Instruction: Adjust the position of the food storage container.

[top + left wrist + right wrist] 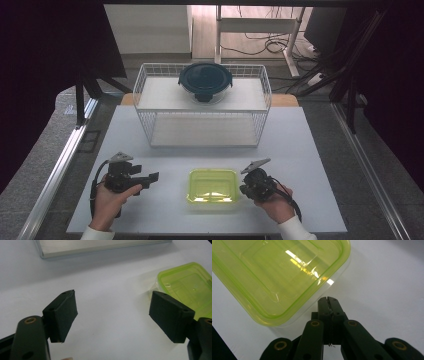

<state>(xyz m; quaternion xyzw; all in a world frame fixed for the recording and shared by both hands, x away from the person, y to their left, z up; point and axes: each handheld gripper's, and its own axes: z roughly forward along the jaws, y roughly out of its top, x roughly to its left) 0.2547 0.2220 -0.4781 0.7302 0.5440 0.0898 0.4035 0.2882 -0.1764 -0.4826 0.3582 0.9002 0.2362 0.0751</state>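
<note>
The flat yellow-green plastic box [212,185] is found between the wide-open left gripper [150,178] and the nearer, pressed-together right gripper [329,300].

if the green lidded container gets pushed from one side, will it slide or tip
The green container would probably slide, not tip: it sits low and flat on the smooth white table. It looks empty through the clear lid, so likely light. Its glossy plastic may slip against the shut right hand-held gripper beside its edge.

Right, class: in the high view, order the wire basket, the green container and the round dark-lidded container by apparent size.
1. Wire basket
2. Round dark-lidded container and green container: they look alike, and the green one sits nearer the camera, so unranked.
</note>
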